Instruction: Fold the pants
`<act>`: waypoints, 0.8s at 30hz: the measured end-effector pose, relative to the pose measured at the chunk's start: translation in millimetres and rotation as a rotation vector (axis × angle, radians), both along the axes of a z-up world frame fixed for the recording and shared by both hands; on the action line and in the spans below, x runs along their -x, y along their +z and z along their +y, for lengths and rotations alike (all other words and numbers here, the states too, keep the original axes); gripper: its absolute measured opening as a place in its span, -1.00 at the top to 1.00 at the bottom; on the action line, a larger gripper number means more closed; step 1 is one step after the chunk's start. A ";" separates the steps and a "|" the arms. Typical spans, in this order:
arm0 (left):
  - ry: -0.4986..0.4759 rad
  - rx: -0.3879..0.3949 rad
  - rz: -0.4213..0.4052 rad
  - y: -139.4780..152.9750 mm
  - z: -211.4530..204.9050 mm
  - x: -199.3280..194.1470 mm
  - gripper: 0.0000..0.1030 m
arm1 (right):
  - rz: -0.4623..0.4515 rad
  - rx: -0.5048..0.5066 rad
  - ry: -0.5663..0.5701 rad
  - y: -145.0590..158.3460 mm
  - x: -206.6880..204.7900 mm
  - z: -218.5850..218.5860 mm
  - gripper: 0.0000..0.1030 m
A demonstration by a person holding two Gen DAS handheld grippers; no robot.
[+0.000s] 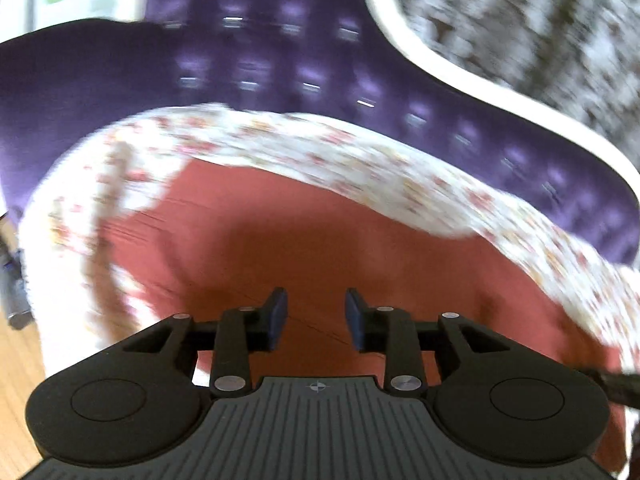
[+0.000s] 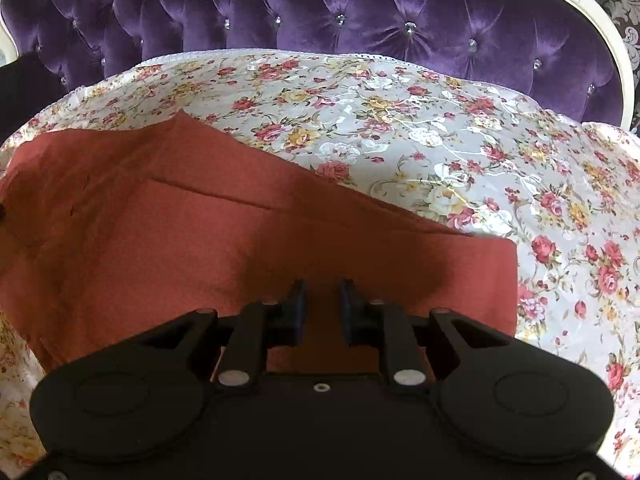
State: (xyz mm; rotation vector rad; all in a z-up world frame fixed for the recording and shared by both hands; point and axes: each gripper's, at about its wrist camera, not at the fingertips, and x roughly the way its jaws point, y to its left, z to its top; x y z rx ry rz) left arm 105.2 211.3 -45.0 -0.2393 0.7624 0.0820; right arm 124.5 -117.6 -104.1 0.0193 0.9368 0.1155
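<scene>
The rust-red pants (image 2: 168, 232) lie spread flat on a floral bedspread (image 2: 440, 132), with a fold seam running across them and a straight edge at the right. In the left wrist view, which is motion-blurred, the pants (image 1: 304, 224) fill the middle. My left gripper (image 1: 316, 312) is open just above the red cloth, with nothing between its fingers. My right gripper (image 2: 323, 304) is open with a narrower gap, low over the cloth near its right end, and empty.
A purple tufted velvet headboard (image 2: 360, 20) with a cream frame (image 2: 600, 28) stands behind the bed. Patterned wallpaper (image 1: 540, 32) is at the right. Wooden floor (image 1: 16, 380) shows at the lower left of the left wrist view.
</scene>
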 end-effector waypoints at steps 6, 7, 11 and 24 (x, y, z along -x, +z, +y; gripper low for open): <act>0.125 0.071 0.039 1.6 86.0 -16.0 0.35 | 0.000 0.004 0.000 -0.1 -0.2 0.5 0.46; 0.131 0.087 0.051 -1.3 95.1 -17.3 0.35 | 0.000 0.008 0.001 -0.1 -0.3 1.1 0.45; 0.127 0.145 0.094 -14.7 113.1 -20.6 0.31 | 0.001 0.009 0.003 -0.3 -0.7 0.9 0.45; 0.139 0.287 0.105 -44.4 125.9 -38.6 -0.10 | -0.003 0.008 0.019 -0.5 -0.9 0.1 0.45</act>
